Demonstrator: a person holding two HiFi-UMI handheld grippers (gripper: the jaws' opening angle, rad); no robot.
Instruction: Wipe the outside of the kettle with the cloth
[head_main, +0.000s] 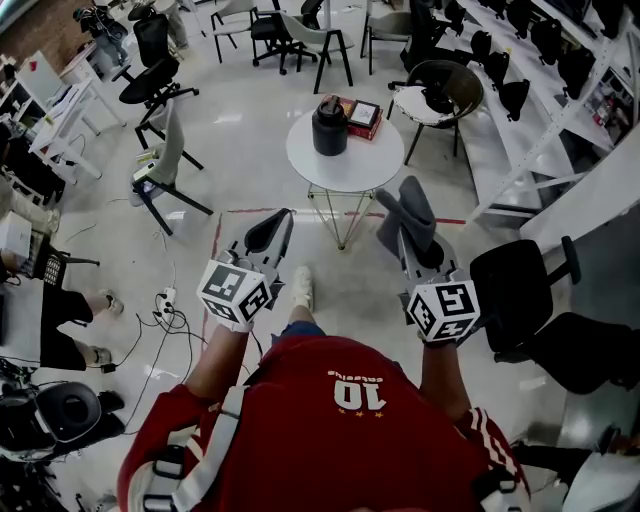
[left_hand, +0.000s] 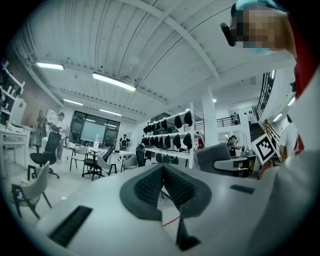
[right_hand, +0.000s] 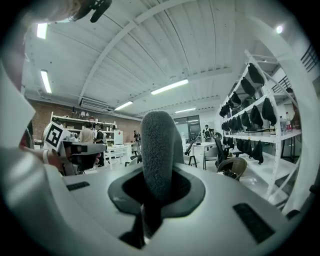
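In the head view, the kettle (head_main: 330, 126) is standing upright on the round tabletop (head_main: 345, 170) beside a red box (head_main: 363, 117), with open floor before both tools. In the left gripper view, the left tool (left_hand: 163, 168) is pinching shut, empty. In the right gripper view, the right tool (right_hand: 157, 131) is likewise closing on nothing.
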